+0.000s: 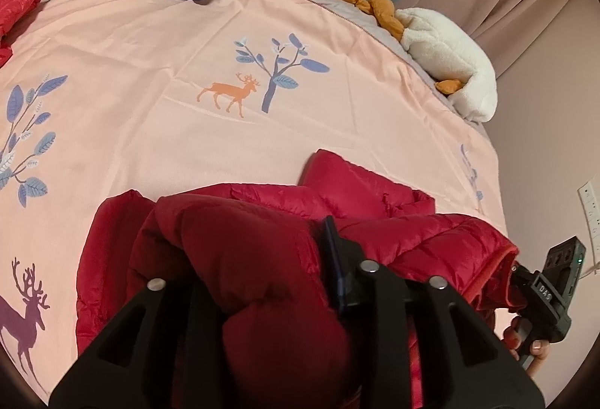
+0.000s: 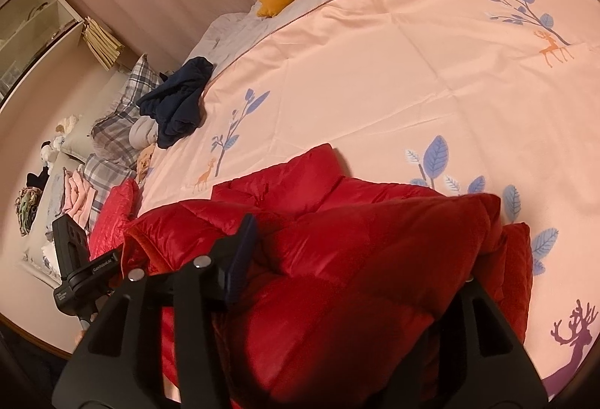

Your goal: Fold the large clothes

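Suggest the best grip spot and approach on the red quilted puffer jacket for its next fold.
Probably take the red quilted puffer jacket by its orange-lined edge, coming from the near side of the pink deer-print duvet. That hem is thin and exposed; the bunched padding between both grippers looks too bulky to pinch cleanly.

Left gripper [image 1: 258, 259]: tilted downward, jaws part-open, red padded fabric bulging between the fingers [image 1: 333, 270]; whether pads press it, cannot tell. Right gripper [image 2: 356, 247]: also tilted down, jaws wider, fabric filling gap, far finger mostly hidden. In left view, right gripper seen off to right of claw, person's hand [image 1: 525, 345] wrapped around its handle below.
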The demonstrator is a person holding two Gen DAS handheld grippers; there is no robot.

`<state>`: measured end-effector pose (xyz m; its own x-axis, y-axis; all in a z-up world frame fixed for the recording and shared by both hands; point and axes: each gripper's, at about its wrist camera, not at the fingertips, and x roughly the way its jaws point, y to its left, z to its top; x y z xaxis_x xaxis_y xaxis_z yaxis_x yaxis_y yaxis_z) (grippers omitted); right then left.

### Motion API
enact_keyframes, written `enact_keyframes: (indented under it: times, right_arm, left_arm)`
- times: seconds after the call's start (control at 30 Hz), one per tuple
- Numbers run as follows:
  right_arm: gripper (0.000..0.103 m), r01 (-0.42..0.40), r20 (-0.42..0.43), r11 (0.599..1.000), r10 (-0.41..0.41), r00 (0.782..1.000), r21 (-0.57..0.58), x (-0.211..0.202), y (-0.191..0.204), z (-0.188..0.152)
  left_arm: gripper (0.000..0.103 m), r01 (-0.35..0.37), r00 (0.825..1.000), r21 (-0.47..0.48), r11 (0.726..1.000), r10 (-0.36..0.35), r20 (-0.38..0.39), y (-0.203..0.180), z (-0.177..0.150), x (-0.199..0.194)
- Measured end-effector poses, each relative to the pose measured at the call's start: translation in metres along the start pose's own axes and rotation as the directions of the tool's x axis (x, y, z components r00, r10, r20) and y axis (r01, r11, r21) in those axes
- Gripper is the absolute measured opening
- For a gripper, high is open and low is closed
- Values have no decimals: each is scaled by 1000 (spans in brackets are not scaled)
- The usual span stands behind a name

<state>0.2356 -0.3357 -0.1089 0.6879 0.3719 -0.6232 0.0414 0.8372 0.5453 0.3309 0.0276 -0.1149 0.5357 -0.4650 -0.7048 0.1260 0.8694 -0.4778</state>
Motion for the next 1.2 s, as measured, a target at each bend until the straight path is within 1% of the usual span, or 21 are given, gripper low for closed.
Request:
enact_keyframes:
  times: [0.1,0.13,0.17,0.23,0.3,0.4,0.67,0.83,1.07,1.2]
  right_arm:
    - [58,-15,-1,1000,15,1000,-1,1,2,-1]
    - [61,-22,-2,1000,22,1000,-3,1,3,-1]
    - [64,-24,-2,1000,24,1000,-6,1,4,-2]
    - [65,-12,-7,1000,12,1000,-26,1,6,-3]
    - [65,-13,-9,1000,13,1000,-21,0,8,-3]
    - [67,-30,2,999,30,1000,-14,-3,8,-4]
    - [67,-31,-15,999,31,999,-11,0,6,-1]
    - [68,-40,-18,999,40,999,-2,0,4,-1]
    - [68,-48,-13,999,48,999,4,-1,4,-3]
    - [69,-39,-14,999,39,999,2,-1,7,-1]
  left_arm:
    - [45,17,1000,-9,1000,-17,1,-1,0,-4]
    - [51,24,1000,-15,1000,-24,2,-1,0,-7]
    - [53,27,1000,-16,1000,-27,5,-2,0,-9]
    - [58,27,1000,-12,1000,-27,13,-6,0,-11]
    - [61,33,999,-13,999,-33,13,-8,1,-14]
    - [62,27,1000,-15,1000,-26,11,-8,3,-16]
    - [62,-5,1000,-51,999,5,-7,-8,8,-14]
    - [62,-29,1000,-34,999,28,-12,-10,10,-16]
    - [62,-40,999,-30,999,40,-8,-8,9,-15]
    - [62,-51,999,-22,998,51,-2,-10,10,-13]
